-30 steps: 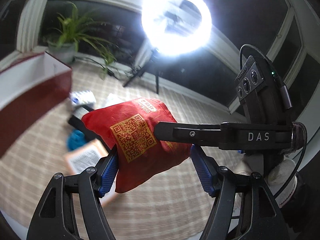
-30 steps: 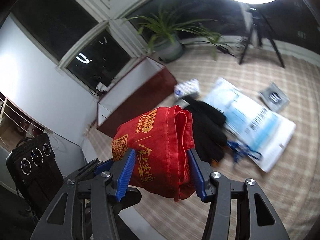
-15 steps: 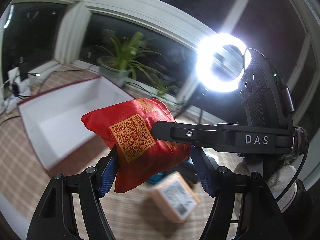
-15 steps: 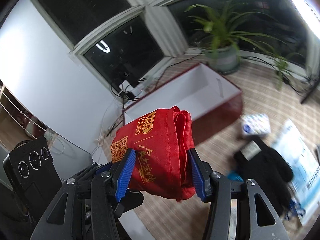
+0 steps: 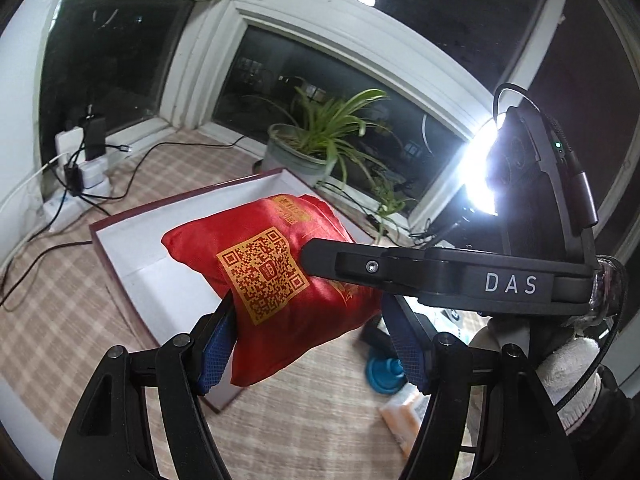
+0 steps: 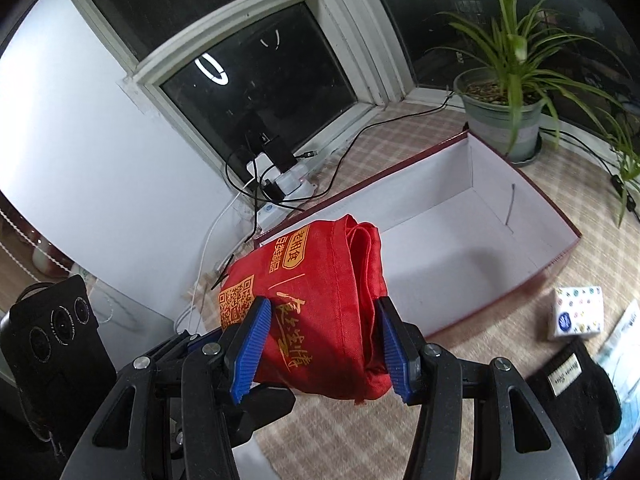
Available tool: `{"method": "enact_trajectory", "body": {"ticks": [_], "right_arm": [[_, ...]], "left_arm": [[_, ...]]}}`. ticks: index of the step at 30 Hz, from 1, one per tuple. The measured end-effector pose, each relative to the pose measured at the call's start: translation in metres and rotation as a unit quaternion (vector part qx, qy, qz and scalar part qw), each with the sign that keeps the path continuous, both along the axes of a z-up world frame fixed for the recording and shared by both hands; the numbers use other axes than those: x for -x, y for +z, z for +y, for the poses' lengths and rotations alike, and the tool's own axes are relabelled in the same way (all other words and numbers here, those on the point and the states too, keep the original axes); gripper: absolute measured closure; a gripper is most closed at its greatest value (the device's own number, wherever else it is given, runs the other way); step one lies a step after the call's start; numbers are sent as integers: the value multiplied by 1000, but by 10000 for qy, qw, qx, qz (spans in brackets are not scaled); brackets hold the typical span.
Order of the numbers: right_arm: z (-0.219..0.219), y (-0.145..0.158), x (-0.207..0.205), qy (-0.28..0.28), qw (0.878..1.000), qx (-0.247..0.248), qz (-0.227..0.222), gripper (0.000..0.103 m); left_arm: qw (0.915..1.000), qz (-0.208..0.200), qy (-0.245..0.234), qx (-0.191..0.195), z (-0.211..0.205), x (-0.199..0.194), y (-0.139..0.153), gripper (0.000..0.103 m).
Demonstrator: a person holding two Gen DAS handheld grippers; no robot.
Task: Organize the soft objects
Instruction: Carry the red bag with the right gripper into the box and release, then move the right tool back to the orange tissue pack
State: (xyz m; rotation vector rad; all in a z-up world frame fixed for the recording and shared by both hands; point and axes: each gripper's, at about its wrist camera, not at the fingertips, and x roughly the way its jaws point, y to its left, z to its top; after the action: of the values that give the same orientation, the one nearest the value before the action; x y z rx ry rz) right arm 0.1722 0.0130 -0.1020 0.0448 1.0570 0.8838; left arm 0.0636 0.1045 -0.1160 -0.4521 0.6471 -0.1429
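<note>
Above the white-lined box (image 6: 472,236), frame centre | both hand-held grippers, left (image 5: 308,344) and right (image 6: 320,344), pinching one folded red bag (image 6: 320,300) | black glove (image 6: 576,388) lower right.

You hold a folded red fabric bag (image 5: 280,280) aloft, bunched into a soft bundle with a gold QR code and gold lettering printed on it. Its layered edges show at the right in the right wrist view (image 6: 320,300). Behind it on the checked floor lies an open box (image 6: 460,248), maroon outside, white inside.
</note>
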Motion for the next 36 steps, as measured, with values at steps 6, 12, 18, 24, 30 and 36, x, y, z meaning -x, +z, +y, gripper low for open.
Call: {"method": "enact_trajectory", "body": {"ticks": [6, 12, 18, 24, 30, 36], "right_arm": [[20, -9, -12, 18, 9999, 129, -1, 53], [31, -12, -18, 11, 9995, 270, -137, 53], [31, -14, -25, -175, 9985, 436, -273, 50], [20, -15, -26, -306, 9978, 489, -325, 46], [5, -11, -21, -456, 9969, 457, -454, 45], [-24, 0, -12, -733, 9948, 281, -642, 44]], "left_arm": [[9999, 109, 63, -7, 15, -10, -9, 34], [9996, 217, 155, -65, 25, -20, -17, 34], [9981, 297, 478, -257, 39, -23, -23, 34], [9975, 308, 583, -258, 48, -19, -24, 34], [9976, 278, 588, -241, 47, -17, -22, 34], [9982, 262, 505, -203, 38, -13, -18, 34]]}}
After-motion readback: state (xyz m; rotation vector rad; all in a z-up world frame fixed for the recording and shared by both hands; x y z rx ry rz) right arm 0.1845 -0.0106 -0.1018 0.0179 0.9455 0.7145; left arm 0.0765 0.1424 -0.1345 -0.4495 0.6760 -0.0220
